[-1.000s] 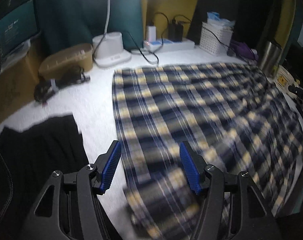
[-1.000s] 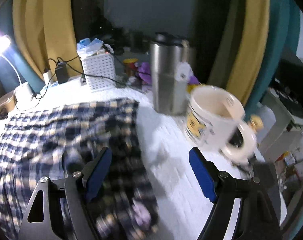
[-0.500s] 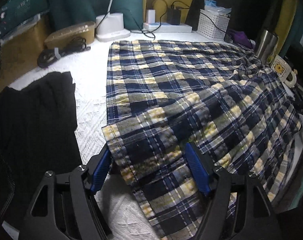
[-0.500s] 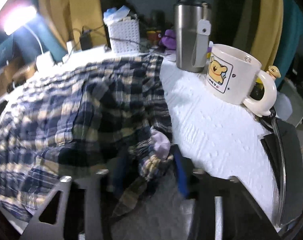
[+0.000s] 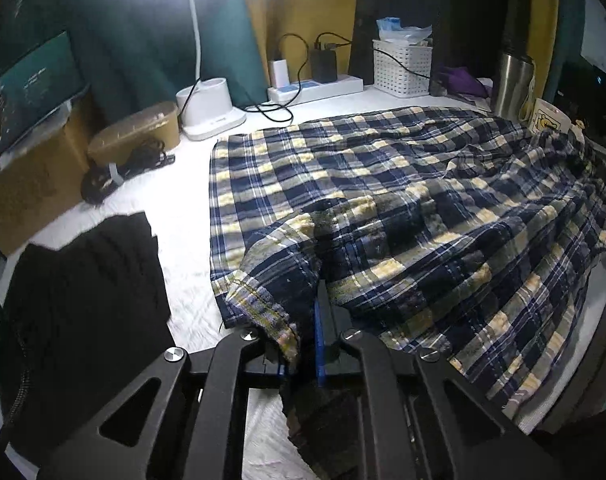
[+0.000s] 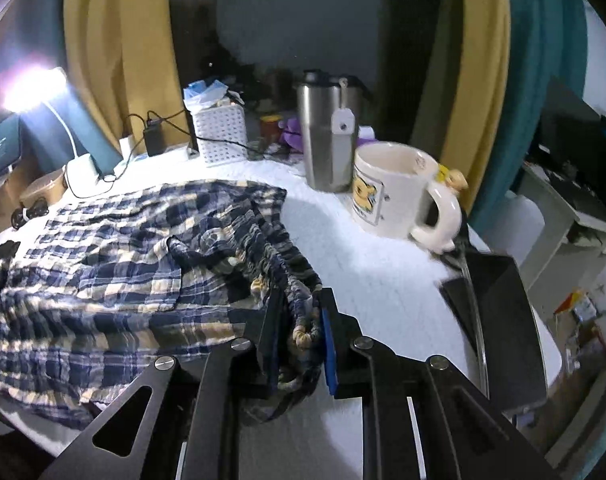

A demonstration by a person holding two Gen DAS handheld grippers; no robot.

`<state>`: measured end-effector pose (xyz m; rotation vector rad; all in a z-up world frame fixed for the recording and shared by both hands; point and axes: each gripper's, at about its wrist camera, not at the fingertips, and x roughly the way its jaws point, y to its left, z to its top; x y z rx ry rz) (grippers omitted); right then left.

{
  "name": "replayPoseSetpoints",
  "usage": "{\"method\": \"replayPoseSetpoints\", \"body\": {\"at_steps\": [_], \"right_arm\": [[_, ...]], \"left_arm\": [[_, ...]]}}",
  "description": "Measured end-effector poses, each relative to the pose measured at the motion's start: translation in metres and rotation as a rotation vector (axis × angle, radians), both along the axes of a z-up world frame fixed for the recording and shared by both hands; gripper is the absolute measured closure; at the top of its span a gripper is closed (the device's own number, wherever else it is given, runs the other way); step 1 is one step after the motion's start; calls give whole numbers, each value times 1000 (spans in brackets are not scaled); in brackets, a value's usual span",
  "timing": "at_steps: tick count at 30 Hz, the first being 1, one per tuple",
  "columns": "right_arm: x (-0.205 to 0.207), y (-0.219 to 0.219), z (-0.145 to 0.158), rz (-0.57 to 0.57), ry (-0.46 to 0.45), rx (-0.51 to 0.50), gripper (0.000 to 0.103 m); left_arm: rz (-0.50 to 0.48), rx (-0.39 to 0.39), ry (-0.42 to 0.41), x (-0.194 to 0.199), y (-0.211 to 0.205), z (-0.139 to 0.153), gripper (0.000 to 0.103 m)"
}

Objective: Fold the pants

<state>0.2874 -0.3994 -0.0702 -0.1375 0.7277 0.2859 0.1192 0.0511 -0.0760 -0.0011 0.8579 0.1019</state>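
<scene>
Blue, yellow and white plaid pants [image 5: 383,200] lie spread over a white table cover [image 5: 183,208]. My left gripper [image 5: 301,344] is shut on the near hem of a pant leg and holds it raised, with the cloth bunched over the fingers. In the right wrist view the pants [image 6: 103,264] lie to the left. My right gripper [image 6: 299,340] is shut on the gathered elastic waistband at the pants' right end and lifts it a little off the table.
A black garment [image 5: 83,288] lies left of the pants. At the back stand a lamp base [image 5: 211,108], a power strip [image 5: 315,88] and a white basket [image 5: 401,68]. A steel tumbler [image 6: 327,136] and a bear mug [image 6: 395,192] stand right of the waistband.
Both grippers were open a second ago. Each moved down onto the pants and closed, the left on the leg hem, the right on the waistband. Both edges are now lifted.
</scene>
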Motion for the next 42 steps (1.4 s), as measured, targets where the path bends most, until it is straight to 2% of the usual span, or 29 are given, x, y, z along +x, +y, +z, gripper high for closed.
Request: {"method": "replayPoseSetpoints", "body": {"at_steps": [5,8,9,10,11,12,13,17,19,21,24,27,31,33,35,39,42], "right_arm": [[3,-10,-46,-59,93,-19,86],[-4,-10,-48,-72,61,-24,85],[-5,-11,-48,-85,60,-30,77],[-5,-13,-47,-115,51,-46,56],[-6,-15,-47,-145,39,-66,46],[-7,-19,-46,-167,26,-77,34],[-9,-23,-44,-173,29,-68,32],[-20,-24,-33,-189,-9,-93,32],[-26,-21,-26,-200,-35,-96,32],[-34,-14,-16,-199,-64,-99,32],[-42,-1,-8,-168,-83,-96,32],[-45,13,-16,-137,-68,-132,32],[-39,13,-45,-190,-4,-202,32],[-41,3,-47,-232,0,-168,29],[-45,-1,-43,-259,-6,-186,27],[-58,-3,-32,-273,-31,-197,27],[-75,-2,-24,-259,-53,-190,27]], "left_arm": [[-26,-20,50,16,6,-22,94],[-31,-2,59,16,4,-30,88],[-30,-16,58,14,6,-30,87],[-25,-27,63,13,9,-30,83],[-20,-30,65,11,13,-29,77],[-13,-25,64,10,15,-28,66],[-2,-24,60,6,19,-26,60],[-9,-69,20,-17,28,-13,57],[-21,-106,20,-25,29,-13,46],[-54,-168,34,-34,27,-16,45],[-90,-187,64,-43,18,-25,45],[-120,-222,92,-45,12,-32,45],[-166,-133,51,-54,2,-38,45],[-173,-108,39,-57,4,-39,45],[-159,-65,35,-61,7,-39,45],[-98,-60,39,-67,26,-38,45],[-110,-93,-31,-80,26,-23,45]]}}
